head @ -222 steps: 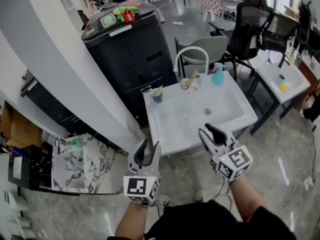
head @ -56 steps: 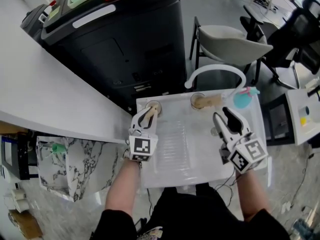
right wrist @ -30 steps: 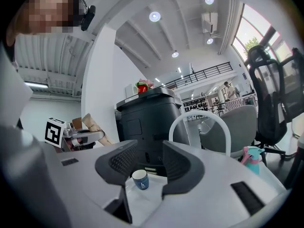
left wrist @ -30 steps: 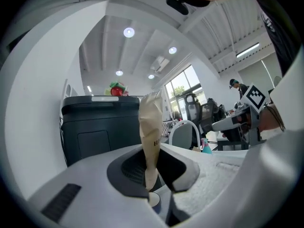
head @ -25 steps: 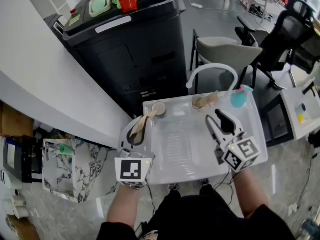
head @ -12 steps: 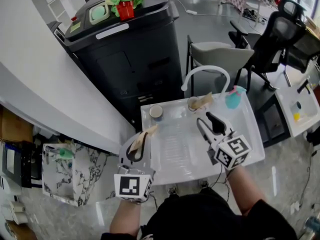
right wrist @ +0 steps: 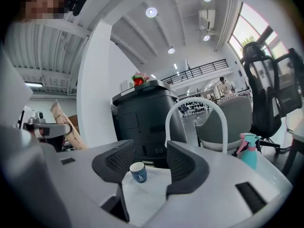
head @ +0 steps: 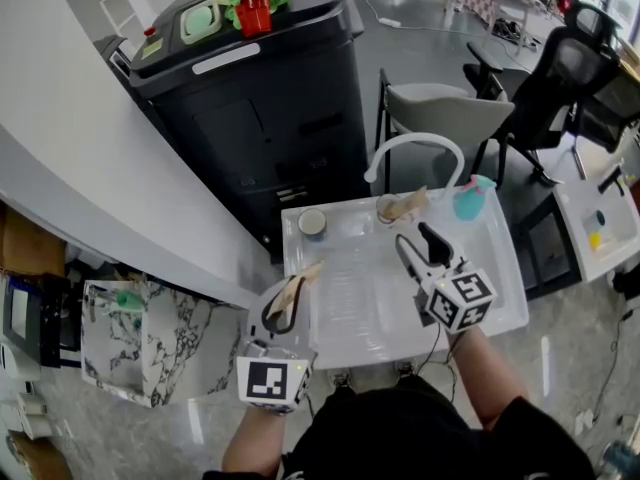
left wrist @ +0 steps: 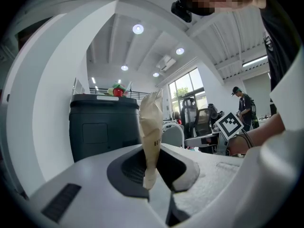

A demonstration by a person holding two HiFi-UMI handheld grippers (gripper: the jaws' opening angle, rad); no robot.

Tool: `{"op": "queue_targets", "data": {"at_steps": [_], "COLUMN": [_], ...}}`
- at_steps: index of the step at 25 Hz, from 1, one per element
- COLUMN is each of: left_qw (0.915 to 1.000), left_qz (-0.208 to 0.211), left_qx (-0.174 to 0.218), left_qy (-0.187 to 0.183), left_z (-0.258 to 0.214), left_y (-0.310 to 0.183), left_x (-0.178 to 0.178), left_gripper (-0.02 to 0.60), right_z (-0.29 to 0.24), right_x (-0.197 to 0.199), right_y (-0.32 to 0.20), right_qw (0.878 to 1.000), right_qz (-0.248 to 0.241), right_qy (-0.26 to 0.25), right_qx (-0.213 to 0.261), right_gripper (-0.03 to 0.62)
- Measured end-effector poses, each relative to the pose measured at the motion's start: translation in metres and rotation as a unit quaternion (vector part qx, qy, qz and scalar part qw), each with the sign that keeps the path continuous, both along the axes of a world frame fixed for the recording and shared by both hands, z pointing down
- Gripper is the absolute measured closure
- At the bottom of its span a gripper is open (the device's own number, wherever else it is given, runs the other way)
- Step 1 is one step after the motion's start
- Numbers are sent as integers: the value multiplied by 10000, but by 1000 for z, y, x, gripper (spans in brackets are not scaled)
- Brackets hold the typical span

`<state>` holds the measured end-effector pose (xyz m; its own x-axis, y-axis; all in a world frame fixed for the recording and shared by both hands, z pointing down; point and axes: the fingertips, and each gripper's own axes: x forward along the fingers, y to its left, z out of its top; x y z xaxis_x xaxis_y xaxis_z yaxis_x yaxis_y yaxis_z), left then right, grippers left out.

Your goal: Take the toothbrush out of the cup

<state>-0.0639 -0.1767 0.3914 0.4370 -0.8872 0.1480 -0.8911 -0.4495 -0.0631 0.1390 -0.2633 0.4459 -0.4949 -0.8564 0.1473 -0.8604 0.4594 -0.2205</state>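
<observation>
At the sink [head: 500, 280], left fingers [left wrist: 124, 167] pinching wrapped toothbrush [left wrist: 151, 127], right fingers [right wrist: 114, 161] opening, empty

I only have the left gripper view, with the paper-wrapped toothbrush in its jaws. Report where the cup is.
Observer: The small blue cup with a white rim stands at the back left corner of the white sink basin.
Operator: Say whether anything is left in it.
Observer: Nothing sticks out of it in the head view. The tan paper-wrapped toothbrush in the left gripper is apart from it, nearer the person.
Operator: Give me the right gripper.
Observer: The right gripper is over the basin with its jaws opening and nothing between the pads. The cup shows far beyond the gap.
</observation>
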Motion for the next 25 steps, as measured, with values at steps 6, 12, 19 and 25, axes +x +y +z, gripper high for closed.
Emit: {"op": "queue_targets", "data": {"at_steps": [6,12,19,25], "left_qw": [9999,9997,9992,9986], "left_qz": [-42,-49,-73,-115], "left_qx": [-96,-246,-391,-491], "left_qy": [-7,-35,-105,-168], "left_z": [9,18,27,32], "left_y": [-1,-1,-2,-6], "left_x": [4,10,12,14], "left_gripper": [545,545,545,545], "right_z": [23,49,85,121], "right_x": [16,27,40,45], "right_y": [-18,-39,-67,-93], "right_qw": [9993,9980,9941,9906], "right_qz": [275,382,575,639], "right_qy": [-64,-4,-186,-186], "right_qx": [-258,-506,-900,-1196], "right_gripper": [365,365,365,362]}}
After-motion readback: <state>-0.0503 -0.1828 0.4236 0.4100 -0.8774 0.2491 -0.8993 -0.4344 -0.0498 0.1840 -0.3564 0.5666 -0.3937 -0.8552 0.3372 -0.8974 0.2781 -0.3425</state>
